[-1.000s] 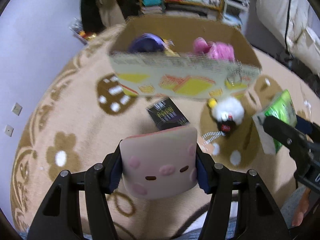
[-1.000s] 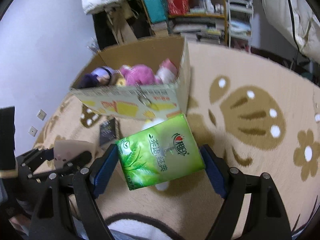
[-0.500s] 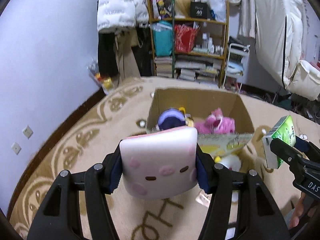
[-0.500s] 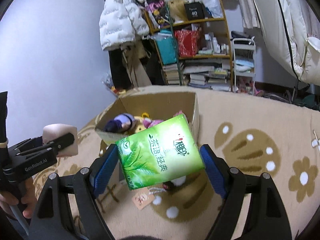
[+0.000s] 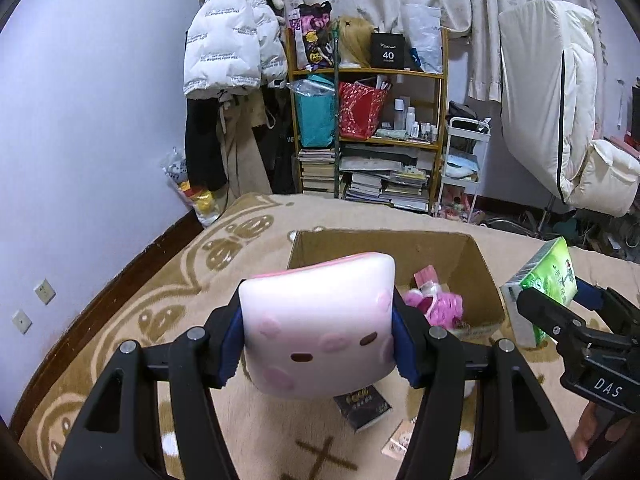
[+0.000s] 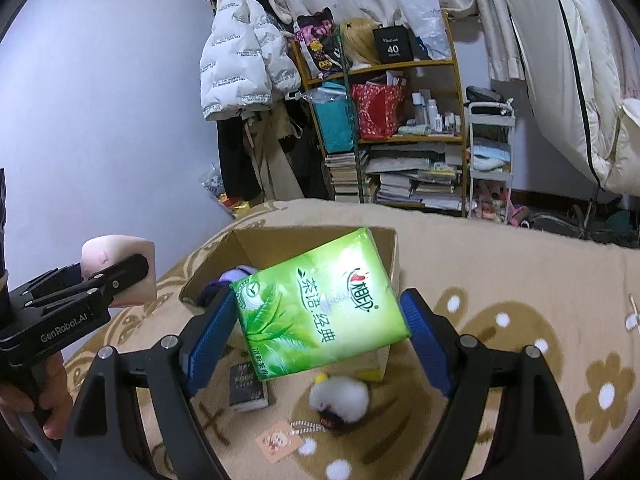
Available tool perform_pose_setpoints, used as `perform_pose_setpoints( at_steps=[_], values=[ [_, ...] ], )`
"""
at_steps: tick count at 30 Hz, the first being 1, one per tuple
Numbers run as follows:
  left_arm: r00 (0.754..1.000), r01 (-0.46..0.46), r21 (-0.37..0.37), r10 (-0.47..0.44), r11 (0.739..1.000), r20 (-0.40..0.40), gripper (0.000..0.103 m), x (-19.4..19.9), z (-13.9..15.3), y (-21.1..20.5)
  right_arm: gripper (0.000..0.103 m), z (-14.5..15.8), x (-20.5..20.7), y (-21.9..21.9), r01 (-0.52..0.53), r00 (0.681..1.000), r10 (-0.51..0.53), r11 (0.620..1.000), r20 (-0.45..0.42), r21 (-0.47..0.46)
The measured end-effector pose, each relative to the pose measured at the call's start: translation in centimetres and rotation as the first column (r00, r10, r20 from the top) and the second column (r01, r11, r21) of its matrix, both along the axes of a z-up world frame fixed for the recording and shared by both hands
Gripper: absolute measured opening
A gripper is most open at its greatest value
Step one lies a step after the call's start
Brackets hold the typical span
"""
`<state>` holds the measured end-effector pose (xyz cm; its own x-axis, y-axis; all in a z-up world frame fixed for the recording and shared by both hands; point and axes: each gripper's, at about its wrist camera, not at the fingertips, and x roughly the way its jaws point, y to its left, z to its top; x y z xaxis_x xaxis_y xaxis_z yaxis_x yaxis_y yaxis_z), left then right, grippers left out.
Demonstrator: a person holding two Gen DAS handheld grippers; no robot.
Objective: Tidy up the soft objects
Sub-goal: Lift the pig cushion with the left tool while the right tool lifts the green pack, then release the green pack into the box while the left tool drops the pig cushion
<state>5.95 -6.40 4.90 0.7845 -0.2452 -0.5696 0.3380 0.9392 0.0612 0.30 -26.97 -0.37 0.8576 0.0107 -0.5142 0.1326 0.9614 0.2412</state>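
Pink and squashy, the cushion (image 5: 318, 326) sits clamped between the blue pads of my left gripper (image 5: 318, 336), its spotted face towards the camera, held up in front of the cardboard box (image 5: 476, 268) on the tan rug (image 5: 160, 300). My right gripper (image 6: 320, 316) has its jaws spread wide around the green tissue pack (image 6: 320, 304), both pads pressing its sides, the pack tilted with its printed face up. From the right wrist view the pack hangs over the box's near right corner, and a purple toy (image 6: 236, 276) shows inside the box. From the left wrist view a pink plush (image 5: 436, 304) lies in the box. On the rug before the box lie a dark booklet (image 6: 246, 386), a white fluffy toy (image 6: 340, 398) and a small card (image 6: 278, 444).
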Motion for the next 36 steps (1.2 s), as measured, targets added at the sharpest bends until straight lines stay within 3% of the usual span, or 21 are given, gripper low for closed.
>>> perform_pose_setpoints(
  at_steps=[19,36],
  values=[
    [0.999,0.047,0.013,-0.046,0.999,-0.027,0.062,4.9,-1.9,-3.1,0.087,-1.6,5.3,-1.0,-0.068,0.997,0.067,0.996,-0.024,-0.051],
    [0.993,0.076,0.001,-0.076,0.997,-0.089,0.067,6.7,-4.0,-4.2,0.088,-2.9,6.2,-1.8,-0.087,0.996,0.087,0.995,0.012,-0.041]
  ],
)
